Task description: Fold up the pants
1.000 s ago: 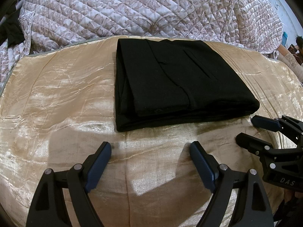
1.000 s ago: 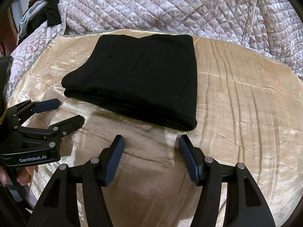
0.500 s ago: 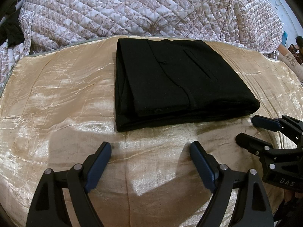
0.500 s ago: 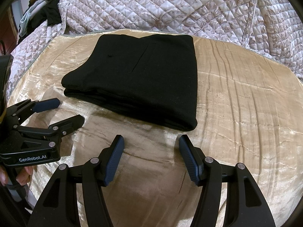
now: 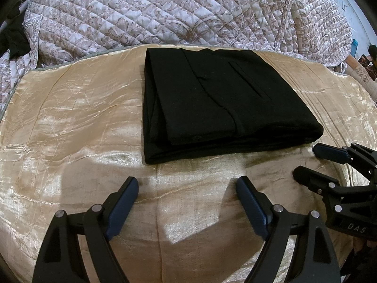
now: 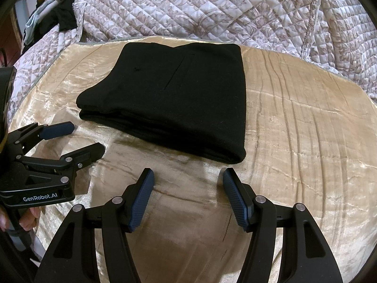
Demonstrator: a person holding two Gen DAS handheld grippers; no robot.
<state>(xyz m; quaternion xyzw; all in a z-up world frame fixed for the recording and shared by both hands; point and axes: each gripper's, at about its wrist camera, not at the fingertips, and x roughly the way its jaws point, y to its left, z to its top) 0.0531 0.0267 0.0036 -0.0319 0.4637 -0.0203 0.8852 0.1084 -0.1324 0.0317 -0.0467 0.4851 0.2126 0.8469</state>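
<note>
Black pants [image 5: 219, 103] lie folded into a thick rectangle on a gold satin cloth [image 5: 70, 122]; the right wrist view shows the same pants [image 6: 174, 99] from the other side. My left gripper [image 5: 187, 184] hovers just short of the pants' near edge, open and empty. It appears again as the left gripper [image 6: 86, 136] at the left of the right wrist view. My right gripper [image 6: 187, 176] stands open over bare cloth near the pants' near right corner, holding nothing. In the left wrist view the right gripper [image 5: 304, 160] enters from the right edge.
A quilted floral bedspread [image 5: 165, 11] rises in folds behind the gold cloth. Dark and pale clothes [image 6: 54, 14] hang at the far left. A person's hand [image 6: 28, 217] grips the left gripper's handle. Bare gold cloth [image 6: 306, 129] spreads right of the pants.
</note>
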